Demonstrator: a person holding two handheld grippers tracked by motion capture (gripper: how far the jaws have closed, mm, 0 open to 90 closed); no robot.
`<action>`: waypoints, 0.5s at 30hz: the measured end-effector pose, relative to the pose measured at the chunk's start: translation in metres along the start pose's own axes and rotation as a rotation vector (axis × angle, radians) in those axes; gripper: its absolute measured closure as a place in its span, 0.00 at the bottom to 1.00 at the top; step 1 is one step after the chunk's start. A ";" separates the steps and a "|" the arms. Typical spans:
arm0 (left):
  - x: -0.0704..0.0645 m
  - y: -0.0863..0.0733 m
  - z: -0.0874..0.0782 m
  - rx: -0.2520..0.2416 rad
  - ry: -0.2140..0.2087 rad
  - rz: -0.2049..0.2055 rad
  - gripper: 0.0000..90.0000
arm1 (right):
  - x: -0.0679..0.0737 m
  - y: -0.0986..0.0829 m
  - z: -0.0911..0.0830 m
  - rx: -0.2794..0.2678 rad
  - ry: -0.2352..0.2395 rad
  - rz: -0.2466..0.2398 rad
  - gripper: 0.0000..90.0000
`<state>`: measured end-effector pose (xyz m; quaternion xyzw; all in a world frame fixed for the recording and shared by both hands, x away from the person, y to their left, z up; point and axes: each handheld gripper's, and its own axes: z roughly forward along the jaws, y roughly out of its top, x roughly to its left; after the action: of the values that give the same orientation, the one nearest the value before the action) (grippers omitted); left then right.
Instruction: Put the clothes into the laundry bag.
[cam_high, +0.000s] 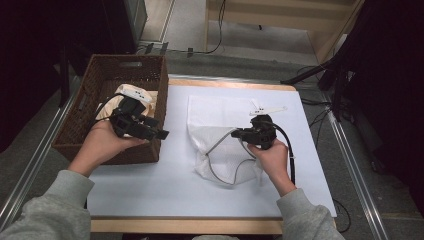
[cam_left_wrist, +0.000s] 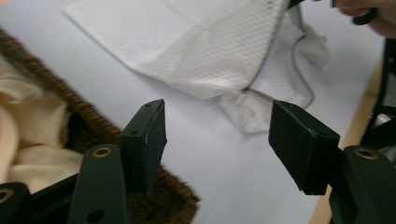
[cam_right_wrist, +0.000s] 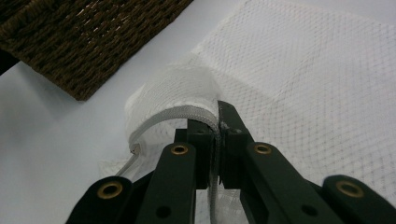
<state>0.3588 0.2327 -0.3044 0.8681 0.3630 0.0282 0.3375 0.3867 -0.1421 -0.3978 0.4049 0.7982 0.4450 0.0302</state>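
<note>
One white table (cam_high: 150, 190), wicker basket (cam_high: 100, 75) left, mesh bag (cam_high: 220, 125) centre

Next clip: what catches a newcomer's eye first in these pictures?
The white mesh laundry bag spread mid-table on the white surface, with the right gripper shut on its grey zipper edge and lifting it. Next, the brown wicker basket at the table's left holding cream cloth, and the left gripper open over its near rim.
</note>
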 end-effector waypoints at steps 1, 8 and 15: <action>0.004 0.000 -0.002 -0.002 -0.007 -0.004 0.41 | 0.001 0.000 0.000 0.001 0.001 0.002 0.96; 0.040 -0.003 -0.011 -0.010 0.034 -0.083 0.40 | 0.001 0.000 0.002 0.000 0.010 -0.003 0.96; 0.065 -0.008 -0.018 -0.011 0.061 -0.125 0.39 | 0.002 0.001 0.004 0.002 0.015 -0.004 0.96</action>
<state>0.3964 0.2896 -0.3082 0.8406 0.4263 0.0358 0.3322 0.3877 -0.1375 -0.3988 0.4000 0.7998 0.4469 0.0249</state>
